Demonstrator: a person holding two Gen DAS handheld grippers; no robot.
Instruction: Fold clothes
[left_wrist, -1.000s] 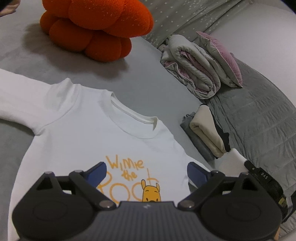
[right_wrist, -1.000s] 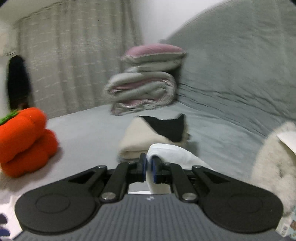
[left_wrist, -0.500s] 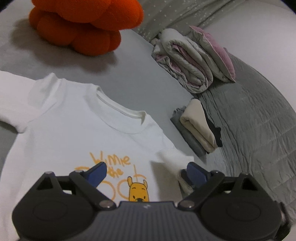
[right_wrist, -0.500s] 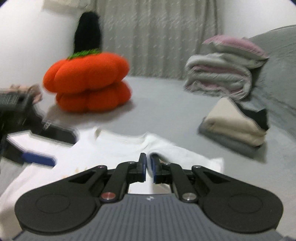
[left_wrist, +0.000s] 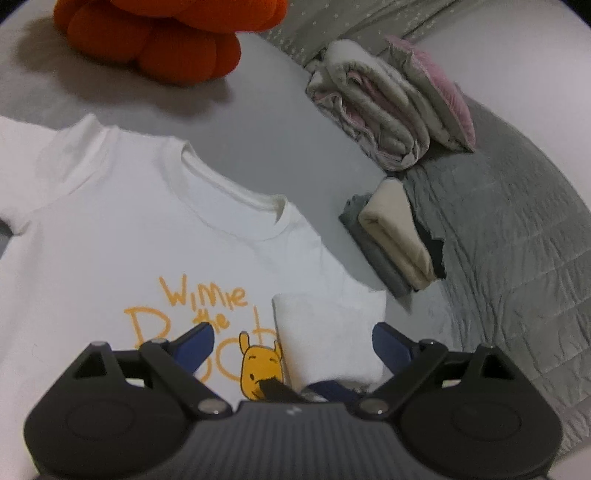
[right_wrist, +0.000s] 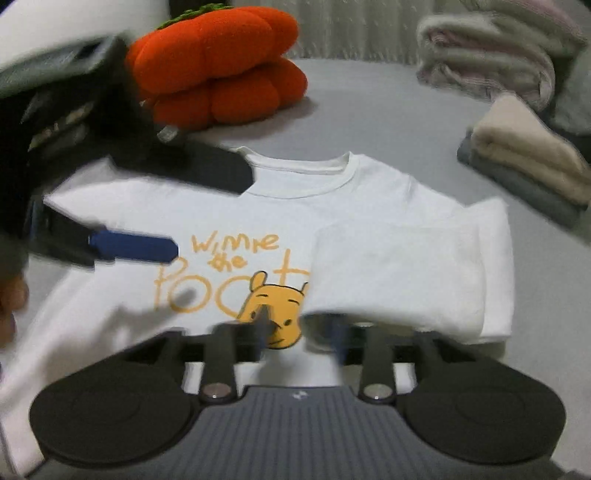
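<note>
Sweatshirt (left_wrist: 122, 236), white, orange print "Winnie the Pooh", flat on bed (left_wrist: 280, 110); sleeve (right_wrist: 399, 273) folded over chest. Left gripper (left_wrist: 291, 341) jaws spread; right gripper (right_wrist: 299, 332) jaws spread, blurred.

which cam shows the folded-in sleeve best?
Right wrist: the whole folded sleeve lies across the white shirt, slightly blurred. Left wrist shows the sleeve sharper, but its lower end hides behind the left hand-held gripper.

We saw a grey bed (left_wrist: 280, 122) bearing a white shirt (left_wrist: 110, 240), orange cushion (left_wrist: 166, 40), folded clothes (left_wrist: 391, 236) and rolled quilt (left_wrist: 373, 107).
</note>
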